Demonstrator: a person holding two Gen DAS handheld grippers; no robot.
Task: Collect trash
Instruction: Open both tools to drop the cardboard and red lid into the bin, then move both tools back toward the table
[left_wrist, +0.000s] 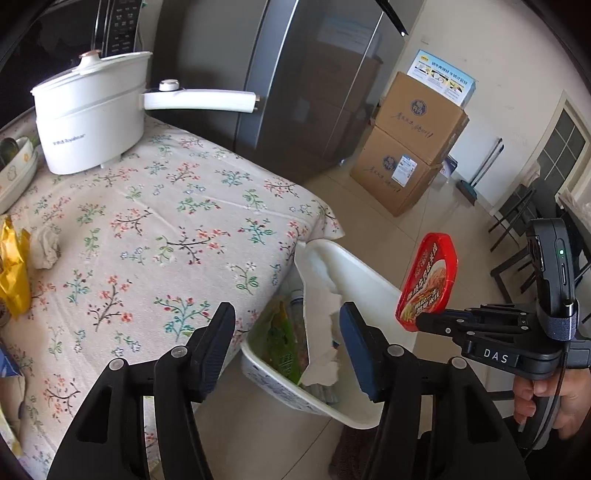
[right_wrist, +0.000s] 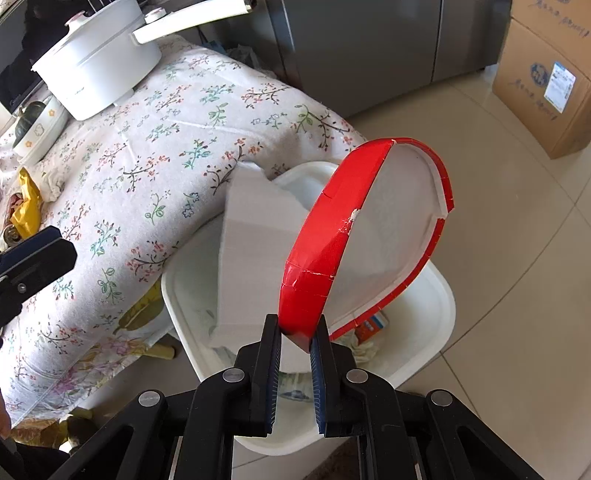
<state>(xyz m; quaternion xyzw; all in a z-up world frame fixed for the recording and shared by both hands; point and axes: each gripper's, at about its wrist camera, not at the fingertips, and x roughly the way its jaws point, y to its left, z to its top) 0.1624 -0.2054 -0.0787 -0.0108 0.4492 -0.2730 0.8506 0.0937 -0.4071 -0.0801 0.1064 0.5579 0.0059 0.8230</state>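
White electric pot (left_wrist: 90, 110) with long handle sitting up top-left on the flowery tablecloth (left_wrist: 166, 229), far ahead of the claw. Patterned bowl (left_wrist: 16, 166) just left of it. Grey fridge (left_wrist: 295, 81) behind. Two stacked cardboard boxes (left_wrist: 410, 147) off to the right on pale floor tiles (right_wrist: 517, 240), broom (left_wrist: 480, 173) leaning nearby

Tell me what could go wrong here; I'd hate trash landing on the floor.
The right gripper pinches only the edge of the red lid, so it could twist free. The white foam piece sticking out of the white bin may deflect the lid onto the tiles. Crumpled tissue remains on the table.
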